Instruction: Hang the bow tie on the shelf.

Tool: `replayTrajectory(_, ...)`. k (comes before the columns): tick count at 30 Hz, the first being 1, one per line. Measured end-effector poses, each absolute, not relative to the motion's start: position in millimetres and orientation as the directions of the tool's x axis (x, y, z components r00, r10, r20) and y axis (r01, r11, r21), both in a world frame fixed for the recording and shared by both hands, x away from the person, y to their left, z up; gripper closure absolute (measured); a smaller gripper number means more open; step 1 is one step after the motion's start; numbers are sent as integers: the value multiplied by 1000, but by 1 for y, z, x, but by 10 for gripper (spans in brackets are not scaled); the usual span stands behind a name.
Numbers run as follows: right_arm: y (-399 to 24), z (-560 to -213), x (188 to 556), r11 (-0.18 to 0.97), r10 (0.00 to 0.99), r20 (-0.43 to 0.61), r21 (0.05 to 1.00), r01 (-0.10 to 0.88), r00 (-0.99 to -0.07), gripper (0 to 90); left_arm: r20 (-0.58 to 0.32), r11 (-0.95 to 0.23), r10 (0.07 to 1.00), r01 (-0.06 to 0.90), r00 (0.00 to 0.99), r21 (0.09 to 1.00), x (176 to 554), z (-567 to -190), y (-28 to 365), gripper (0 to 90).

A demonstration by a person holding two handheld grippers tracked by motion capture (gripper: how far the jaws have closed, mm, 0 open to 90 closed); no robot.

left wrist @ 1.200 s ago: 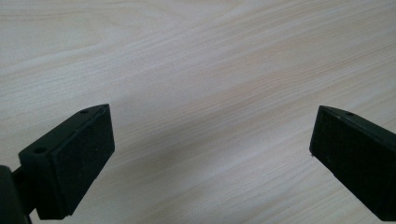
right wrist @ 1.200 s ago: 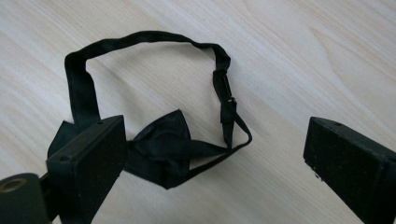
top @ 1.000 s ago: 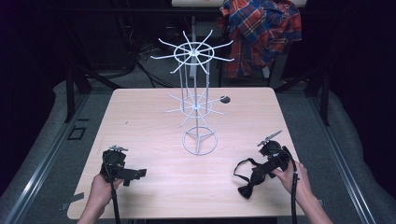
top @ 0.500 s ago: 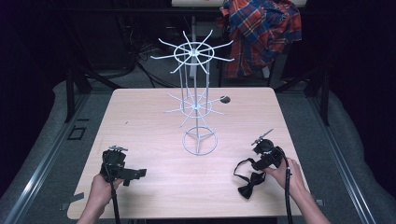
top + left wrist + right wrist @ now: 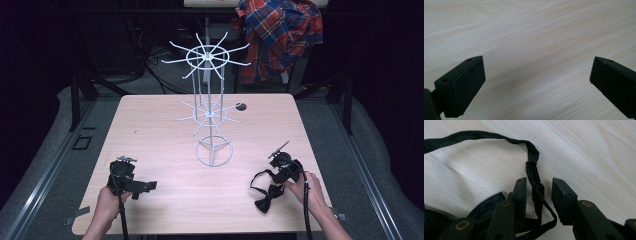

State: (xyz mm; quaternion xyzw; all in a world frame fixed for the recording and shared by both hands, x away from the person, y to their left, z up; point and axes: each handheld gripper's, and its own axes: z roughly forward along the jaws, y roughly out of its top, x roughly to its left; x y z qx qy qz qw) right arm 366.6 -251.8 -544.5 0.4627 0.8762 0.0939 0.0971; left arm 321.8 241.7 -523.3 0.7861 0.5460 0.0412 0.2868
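Note:
A black bow tie (image 5: 263, 202) with a thin looped strap (image 5: 531, 157) lies on the light wooden table (image 5: 160, 125) at the front right. My right gripper (image 5: 274, 179) sits low over it. In the right gripper view its jaws (image 5: 539, 185) stand open on either side of the strap's clasp, not pressing on it. The bow's dark fabric bunches under the left jaw. Held at the front left, my left gripper (image 5: 142, 186) is open, with bare wood between its wide-apart jaws (image 5: 536, 67).
A white wire display rack (image 5: 212, 115) with two tiers of spoke hooks stands mid-table on a ring base (image 5: 214, 152). A small dark round spot (image 5: 241, 106) marks the table behind it. A plaid shirt (image 5: 280, 35) hangs beyond the far edge.
My right gripper has slid a little left and settled over the bow tie's strap. The left gripper has stayed put.

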Motion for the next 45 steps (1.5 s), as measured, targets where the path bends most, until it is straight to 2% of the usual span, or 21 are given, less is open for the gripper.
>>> replayTrajectory(10,-248,-541,365,580,813,-105,235,780,-573,850,-245,-244,881,833,404,496,322,-523,241,1)
replayTrajectory(29,-242,-519,357,581,803,-90,332,743,-589,861,-241,-247,882,833,405,494,322,-523,241,2)
replayTrajectory(45,-235,-485,344,573,792,-114,478,666,-600,865,-242,-248,882,833,406,494,322,-523,241,2)
